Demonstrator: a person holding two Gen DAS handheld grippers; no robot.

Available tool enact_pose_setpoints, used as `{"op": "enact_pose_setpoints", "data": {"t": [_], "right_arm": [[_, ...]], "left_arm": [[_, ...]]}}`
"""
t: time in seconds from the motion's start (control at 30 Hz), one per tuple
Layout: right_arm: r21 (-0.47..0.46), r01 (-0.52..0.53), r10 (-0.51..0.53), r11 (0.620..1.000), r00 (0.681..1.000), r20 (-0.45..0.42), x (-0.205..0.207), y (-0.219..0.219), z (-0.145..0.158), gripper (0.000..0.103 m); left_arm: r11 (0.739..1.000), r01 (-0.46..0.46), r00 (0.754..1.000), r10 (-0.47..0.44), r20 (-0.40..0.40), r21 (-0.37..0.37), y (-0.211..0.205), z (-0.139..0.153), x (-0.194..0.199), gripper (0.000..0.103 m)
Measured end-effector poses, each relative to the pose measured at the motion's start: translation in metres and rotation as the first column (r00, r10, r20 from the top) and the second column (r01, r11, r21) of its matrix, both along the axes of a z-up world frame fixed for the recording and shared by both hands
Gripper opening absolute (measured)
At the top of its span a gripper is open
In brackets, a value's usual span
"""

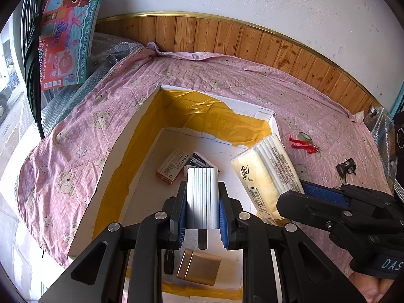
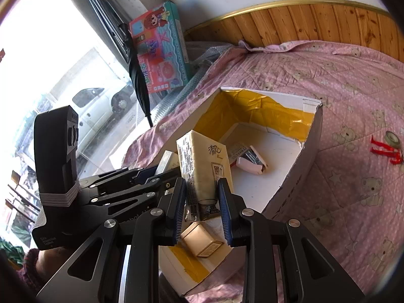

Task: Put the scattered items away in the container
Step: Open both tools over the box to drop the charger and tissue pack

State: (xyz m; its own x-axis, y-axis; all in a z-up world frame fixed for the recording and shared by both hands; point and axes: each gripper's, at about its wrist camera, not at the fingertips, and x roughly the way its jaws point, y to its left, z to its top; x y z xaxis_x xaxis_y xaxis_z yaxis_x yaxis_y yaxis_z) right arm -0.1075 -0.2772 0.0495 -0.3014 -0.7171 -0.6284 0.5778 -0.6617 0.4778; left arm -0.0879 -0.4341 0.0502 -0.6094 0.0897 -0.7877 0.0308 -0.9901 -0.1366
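Holding both loads over the box: left gripper pinching the power bank, right gripper pinching the tissue pack; next I'd lower and release.

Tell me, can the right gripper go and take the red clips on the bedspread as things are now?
Probably not yet. The right gripper is shut on the tissue pack above the box, so it is occupied. The red clips lie uncovered on the bedspread beyond the box.
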Motion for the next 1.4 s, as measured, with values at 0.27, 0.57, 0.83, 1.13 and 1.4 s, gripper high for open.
{"op": "enact_pose_setpoints", "data": {"t": [0.27,0.57,0.83,1.13,1.4], "right_arm": [[0.055,0.026,-0.025,0.998,1.000,-0.015,-0.009,-0.005,-0.011,0.027],[0.116,0.034,-0.030,0.993,0.999,-0.033,-0.024,-0.017,-0.018,0.027],[0.148,0.048,-0.043,0.988,0.998,-0.037,-0.038,-0.022,-0.021,0.027],[0.192,0.047,-0.040,0.980,0.998,-0.040,-0.048,-0.032,-0.029,0.028],[0.179,0.090,-0.086,0.980,0.996,-0.027,-0.053,-0.021,-0.035,0.040]], "left_arm": [[1.000,-0.011,1.000,0.011,0.029,0.022,-0.003,-0.007,-0.009,0.022],[0.992,-0.044,0.994,0.031,0.107,0.119,-0.005,-0.024,-0.024,0.022],[0.988,-0.057,0.987,0.035,0.156,0.141,-0.003,-0.038,-0.028,0.022],[0.984,-0.078,0.982,0.048,0.185,0.161,-0.009,-0.044,-0.033,0.022],[0.975,-0.086,0.975,0.040,0.217,0.206,-0.010,-0.053,-0.037,0.029]]}}
